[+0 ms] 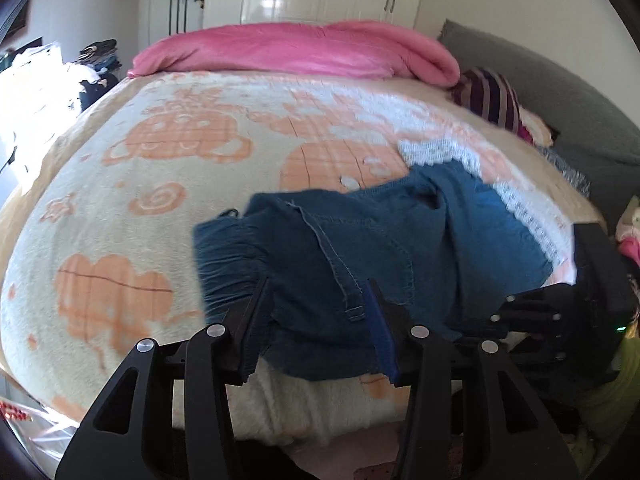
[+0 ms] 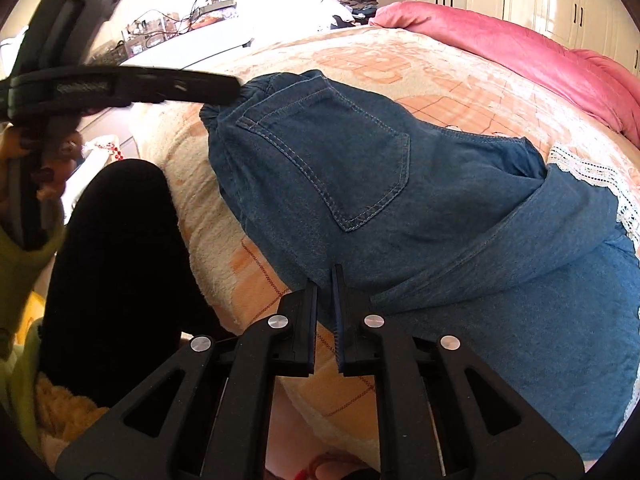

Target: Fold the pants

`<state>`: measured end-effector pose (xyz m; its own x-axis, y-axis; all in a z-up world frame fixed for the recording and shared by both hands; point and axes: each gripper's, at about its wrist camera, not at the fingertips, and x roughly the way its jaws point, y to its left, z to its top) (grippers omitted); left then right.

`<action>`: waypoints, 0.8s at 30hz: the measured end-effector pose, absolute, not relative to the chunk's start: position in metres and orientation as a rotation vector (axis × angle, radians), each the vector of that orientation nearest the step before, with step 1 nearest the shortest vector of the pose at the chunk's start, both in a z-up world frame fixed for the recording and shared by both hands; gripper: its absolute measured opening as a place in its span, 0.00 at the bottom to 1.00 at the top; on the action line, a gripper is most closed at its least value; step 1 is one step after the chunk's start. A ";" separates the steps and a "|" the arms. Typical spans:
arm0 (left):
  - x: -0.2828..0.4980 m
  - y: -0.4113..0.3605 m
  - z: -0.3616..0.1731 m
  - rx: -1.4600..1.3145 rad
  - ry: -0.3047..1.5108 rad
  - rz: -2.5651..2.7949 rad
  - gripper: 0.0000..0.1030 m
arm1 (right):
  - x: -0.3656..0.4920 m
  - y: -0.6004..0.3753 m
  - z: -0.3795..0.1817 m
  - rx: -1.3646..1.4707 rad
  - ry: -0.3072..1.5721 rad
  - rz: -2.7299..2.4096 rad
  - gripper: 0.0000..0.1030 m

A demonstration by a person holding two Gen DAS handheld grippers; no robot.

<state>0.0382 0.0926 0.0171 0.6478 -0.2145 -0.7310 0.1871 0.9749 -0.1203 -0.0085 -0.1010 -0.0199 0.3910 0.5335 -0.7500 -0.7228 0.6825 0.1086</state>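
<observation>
The left gripper (image 1: 316, 292) is angled downward over the near edge of the bed (image 1: 120, 208). Its jaws are held apart, and the waist end of the pants (image 1: 384, 240) is seen in the gap between them; no pad is seen pressing on the cloth. In the right wrist view, the same left gripper (image 2: 228, 88) is seen from the side at 10 o'clock, reaching in level, with its tips at the gathered waistband. The hand (image 2: 36, 152) gripping its handle is visible at 9 o'clock.

The right gripper (image 2: 326, 280) is likewise angled downward. Its jaws are brought nearly together, with only a narrow slit between the pads. The tips are located at the near hem of the denim at 6 o'clock; whether cloth is pinched between them cannot be told.

The pants are made of blue denim with lighter topstitching. They are laid flat on the peach-patterned blanket (image 2: 440, 92), close to the near edge of the bed. A back patch pocket (image 2: 340, 160) faces upward. The elastic waistband is gathered toward 11 o'clock in the right wrist view. One layer is folded over diagonally toward 3 o'clock. A white lace trim (image 2: 592, 176) is exposed along the far right edge. A pink duvet (image 1: 304, 48) is heaped at 12 o'clock on the bed.
</observation>
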 end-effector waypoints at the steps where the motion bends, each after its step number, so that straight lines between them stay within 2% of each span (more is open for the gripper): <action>1: 0.044 0.090 0.007 -0.005 0.861 -0.203 0.44 | -0.009 -0.103 -0.019 -0.245 0.852 0.812 0.06; 4: 0.049 0.092 -0.012 0.019 0.902 -0.169 0.44 | -0.012 -0.109 -0.011 -0.208 0.863 0.830 0.12; 7: 0.046 0.093 -0.012 0.022 0.891 -0.169 0.44 | -0.015 -0.115 0.008 -0.151 0.824 0.855 0.13; 11: 0.047 0.095 -0.015 0.020 0.886 -0.172 0.44 | -0.006 -0.108 0.023 -0.127 0.790 0.841 0.23; 14: 0.043 0.095 -0.015 0.018 0.881 -0.173 0.44 | 0.009 -0.090 0.008 -0.148 0.854 0.814 0.33; 17: 0.042 0.096 -0.016 0.013 0.880 -0.181 0.44 | 0.020 -0.078 -0.032 -0.168 0.988 0.748 0.34; 22: 0.042 0.097 -0.014 0.005 0.870 -0.180 0.44 | 0.014 -0.094 -0.015 -0.077 0.922 0.777 0.36; 24: 0.039 0.098 -0.010 -0.011 0.864 -0.180 0.43 | 0.011 -0.108 0.002 -0.061 0.865 0.758 0.43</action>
